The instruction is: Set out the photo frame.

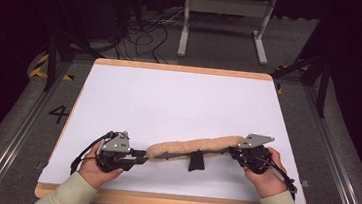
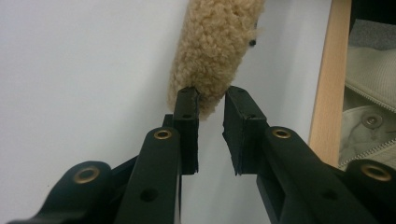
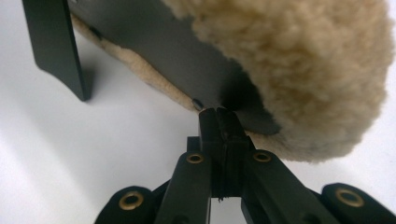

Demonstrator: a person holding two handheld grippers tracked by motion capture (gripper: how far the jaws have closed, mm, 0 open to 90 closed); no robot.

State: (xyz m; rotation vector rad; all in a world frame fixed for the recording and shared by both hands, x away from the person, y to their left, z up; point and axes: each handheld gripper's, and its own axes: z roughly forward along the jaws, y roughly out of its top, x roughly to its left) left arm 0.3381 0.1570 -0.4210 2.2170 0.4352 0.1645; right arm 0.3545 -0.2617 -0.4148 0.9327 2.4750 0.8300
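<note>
A long tan fleece pad [image 1: 195,146] with a black backing plate [image 3: 163,51] and a short black handle [image 1: 197,162] lies near the table's front edge, tilted with its right end raised. My right gripper [image 1: 238,151] is shut on the edge of the backing plate at the pad's right end; in the right gripper view its jaws meet at the gripper tip [image 3: 217,114] under the fleece [image 3: 289,60]. My left gripper [image 1: 141,156] is open at the pad's left end. The fleece tip [image 2: 212,56] sits just at its fingertips [image 2: 187,100].
The white table top [image 1: 179,102] has a wooden rim [image 1: 169,201] close to my hands. A white stand [image 1: 224,21] and loose cables [image 1: 145,33] are on the floor beyond the table. A beige sleeve [image 2: 373,74] lies past the table edge.
</note>
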